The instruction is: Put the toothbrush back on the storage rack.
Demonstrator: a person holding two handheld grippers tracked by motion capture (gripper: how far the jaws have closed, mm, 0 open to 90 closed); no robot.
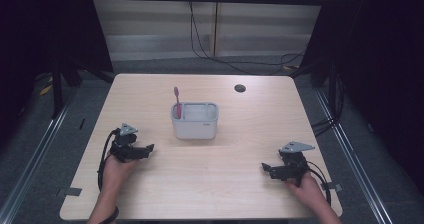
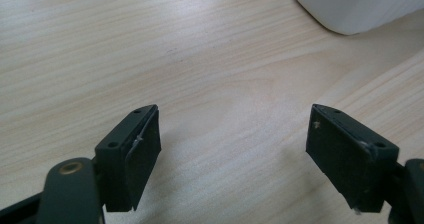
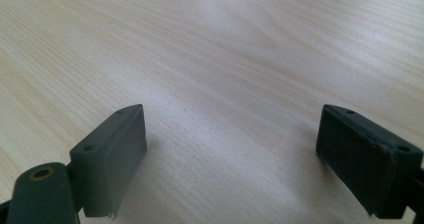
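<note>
A white, round-cornered plastic holder (image 1: 195,121) stands upright near the middle of the pale wood-grain table (image 1: 240,194), with a pink toothbrush (image 1: 177,103) upright in its left compartment. The left gripper (image 1: 145,149) rests at the near left, jaws wide apart and empty; in the left gripper view the holder's smooth base (image 2: 357,6) lies beyond its jaws, up and to the right. The right gripper (image 1: 267,169) rests at the near right, well apart from the holder, its flat black jaws also spread over bare wood.
</note>
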